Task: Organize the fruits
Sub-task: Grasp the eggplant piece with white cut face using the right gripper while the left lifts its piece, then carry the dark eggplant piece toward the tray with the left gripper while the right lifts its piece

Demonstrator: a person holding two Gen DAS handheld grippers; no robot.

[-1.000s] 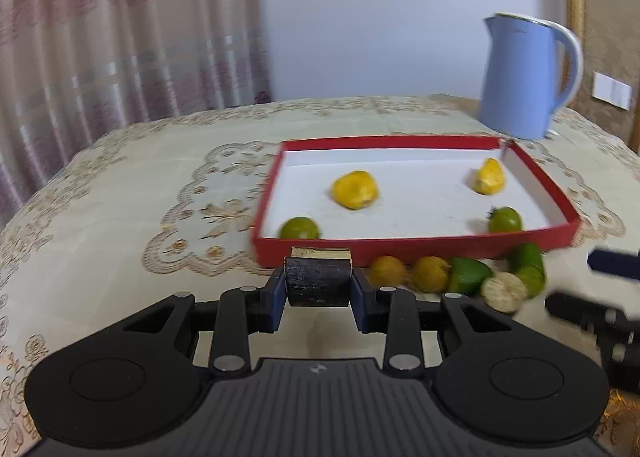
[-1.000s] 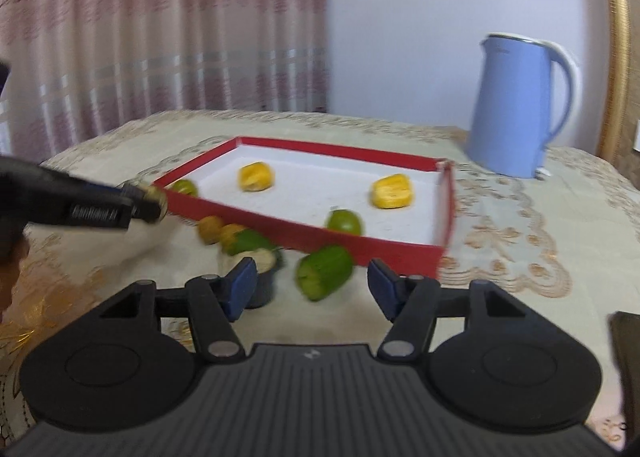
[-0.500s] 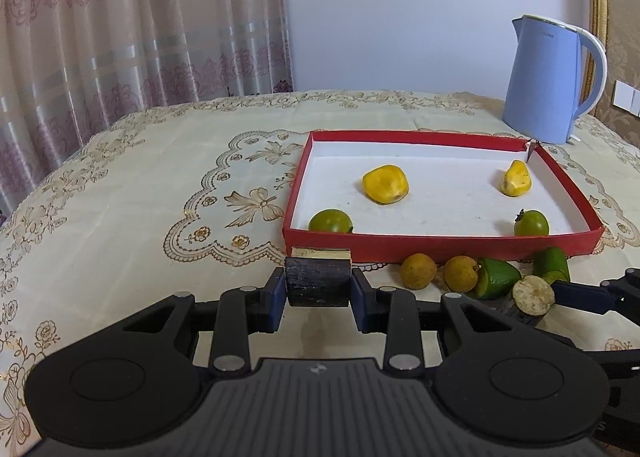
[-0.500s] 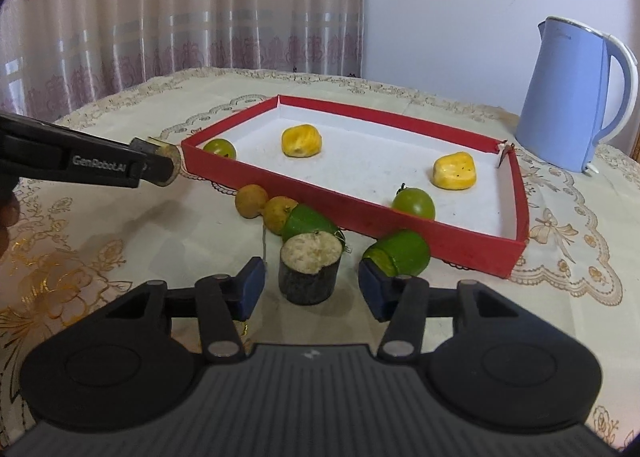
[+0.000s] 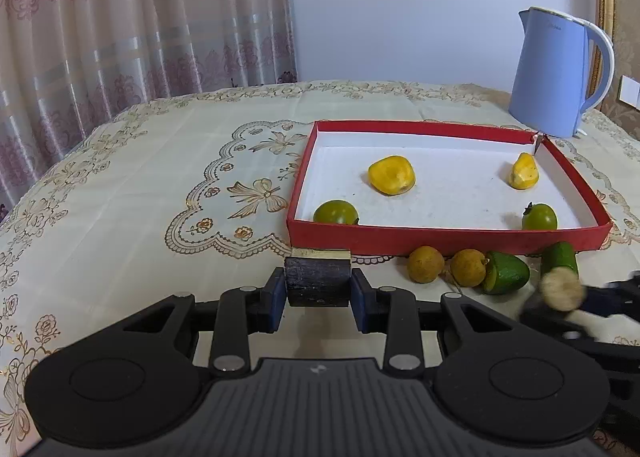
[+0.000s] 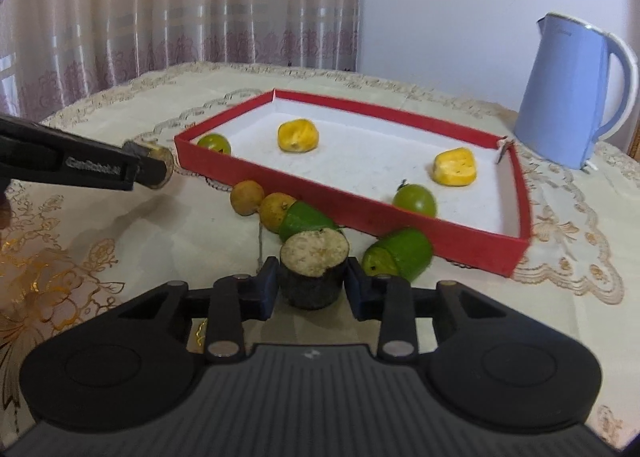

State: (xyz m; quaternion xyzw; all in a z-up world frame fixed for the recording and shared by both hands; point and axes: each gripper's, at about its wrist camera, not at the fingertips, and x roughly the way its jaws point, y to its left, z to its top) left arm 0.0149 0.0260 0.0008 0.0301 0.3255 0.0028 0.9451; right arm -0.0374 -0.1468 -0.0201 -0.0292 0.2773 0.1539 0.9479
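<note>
Both claws are loaded right now. The left claw is clamped on a dark, stubby cylinder chunk with a pale cut face, just near of the red cardboard tray. The right claw is pinching a matching dark-skinned chunk with a cream cut top, close by the loose brown round fruits and green cut pieces on the counter. These look light and firm-ish, so I'd guess gripping the skin sides works, though the cut faces could be slippery.
</note>
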